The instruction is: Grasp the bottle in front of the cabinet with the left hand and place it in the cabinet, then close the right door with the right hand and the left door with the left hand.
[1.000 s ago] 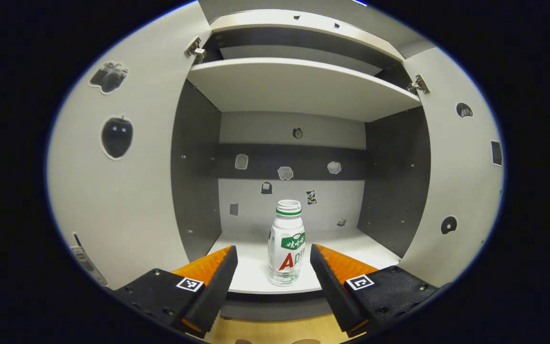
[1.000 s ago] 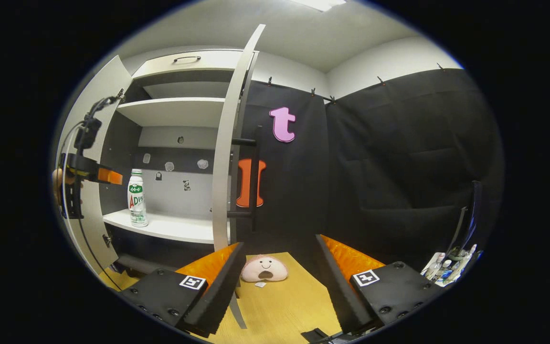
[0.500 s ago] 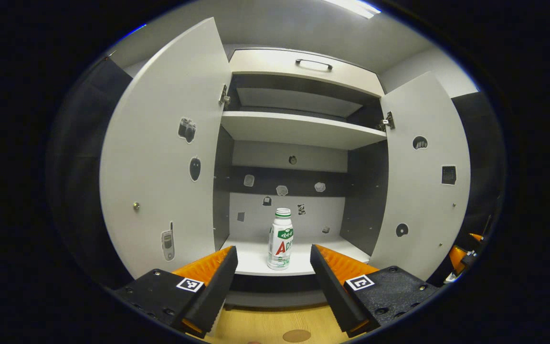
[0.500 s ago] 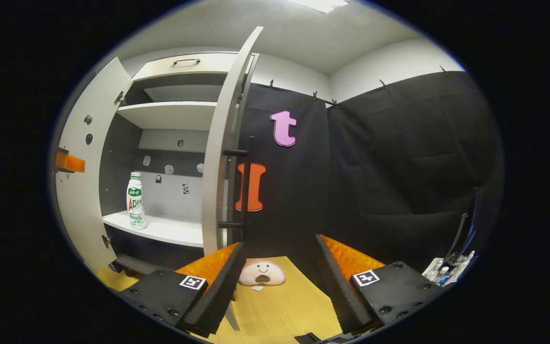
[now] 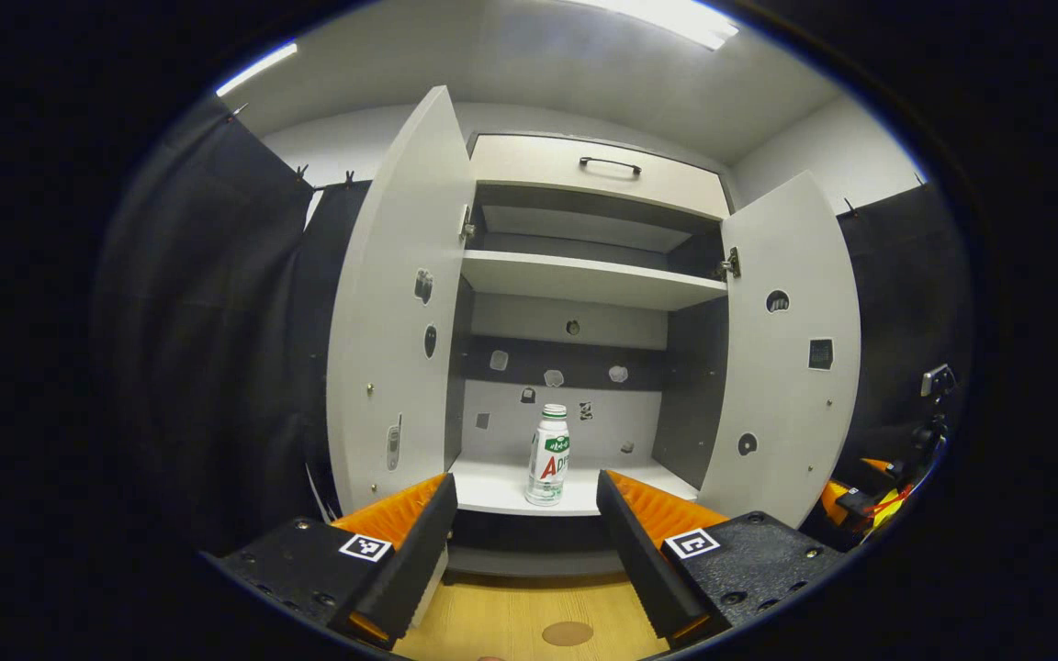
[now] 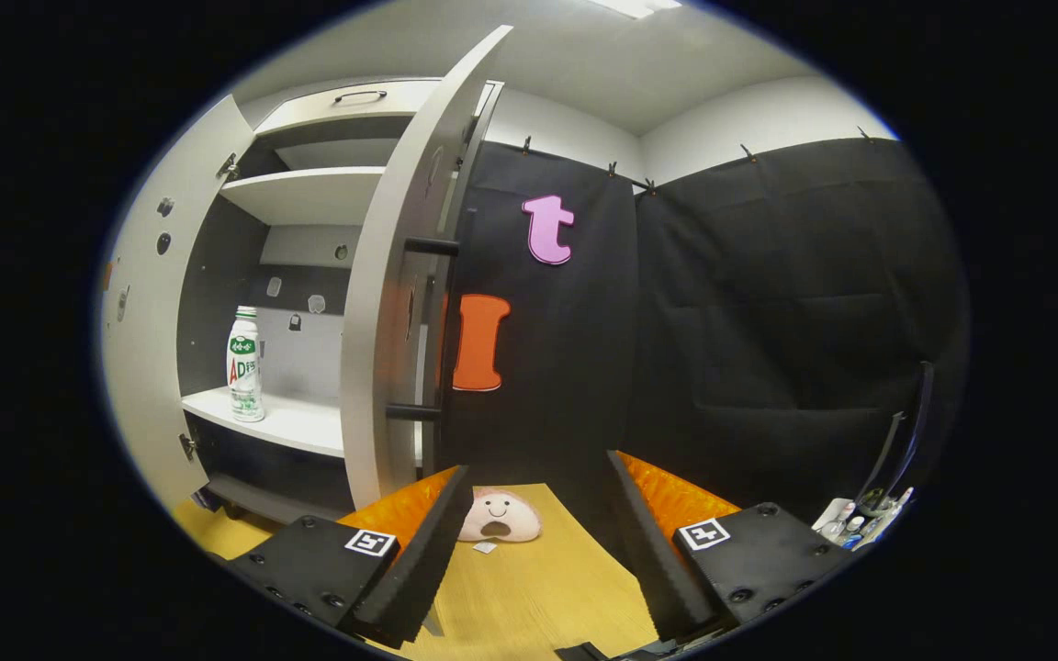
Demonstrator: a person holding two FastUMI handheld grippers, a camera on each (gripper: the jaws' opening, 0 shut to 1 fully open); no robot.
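A white bottle (image 5: 548,455) with a green band and red letter stands upright on the cabinet's lower shelf (image 5: 492,491), near its front edge. It also shows in the right gripper view as the bottle (image 6: 243,364). My left gripper (image 5: 525,519) is open and empty, well back from the cabinet and centred on it. Both doors stand open: the left door (image 5: 396,303) and the right door (image 5: 786,349). My right gripper (image 6: 534,514) is open and empty, just beside the right door's outer edge (image 6: 382,303) and near its black bar handle (image 6: 428,330).
A pink plush face toy (image 6: 498,518) lies on the wooden table (image 6: 538,588) ahead of the right gripper. Small bottles (image 6: 846,528) sit at the far right. An upper shelf (image 5: 584,275) and a drawer with a handle (image 5: 610,164) top the cabinet.
My left gripper has pulled back from the bottle, which stays on the shelf; the whole cabinet has come into its view. My right gripper has moved closer to the right door's edge.
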